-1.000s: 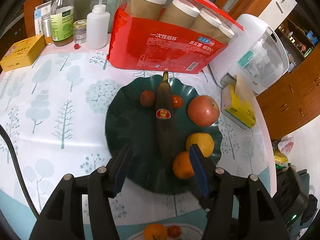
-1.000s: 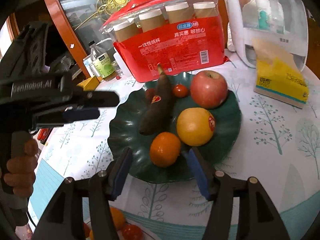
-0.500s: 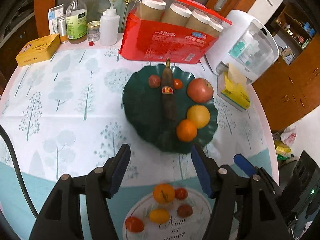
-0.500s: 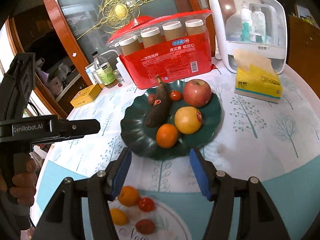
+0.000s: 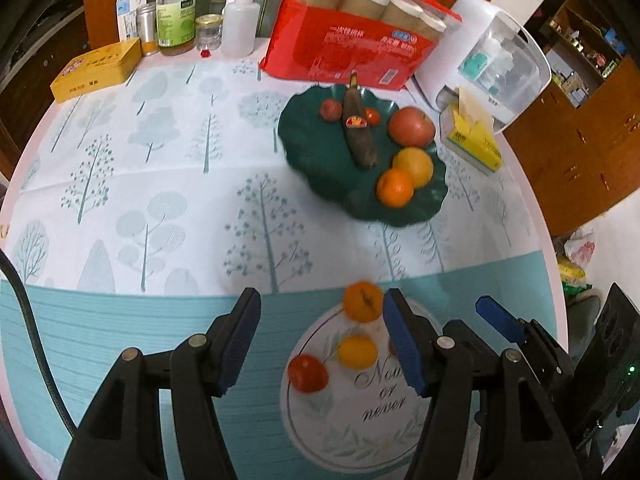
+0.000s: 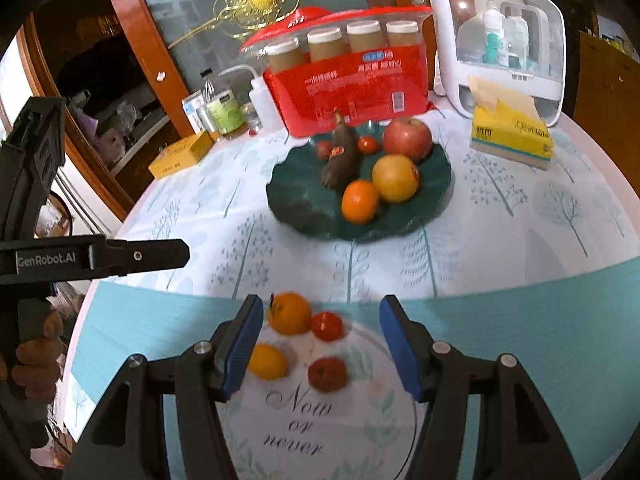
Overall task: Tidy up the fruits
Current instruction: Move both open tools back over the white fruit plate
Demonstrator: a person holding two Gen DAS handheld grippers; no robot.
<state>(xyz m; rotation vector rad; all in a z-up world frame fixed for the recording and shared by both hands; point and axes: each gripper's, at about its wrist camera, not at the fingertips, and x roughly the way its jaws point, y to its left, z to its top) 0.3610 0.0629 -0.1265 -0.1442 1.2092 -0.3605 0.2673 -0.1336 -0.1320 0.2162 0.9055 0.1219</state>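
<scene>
On the tree-patterned bench [image 5: 168, 208], both hand-held grippers, left [image 5: 320, 334] and right [image 6: 318, 344], hover spread and empty over loose small fruits [image 6: 294, 314], which could roll off if nudged.

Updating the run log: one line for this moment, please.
left gripper: open, empty | right gripper: open, empty | dark green scalloped plate: holds fruit | small loose fruits: on tablecloth, unpicked

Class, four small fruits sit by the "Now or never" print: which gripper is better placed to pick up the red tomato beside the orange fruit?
Right, probably. The red tomato lies between the right gripper's open fingers, while the left gripper points beside the cluster.
</scene>
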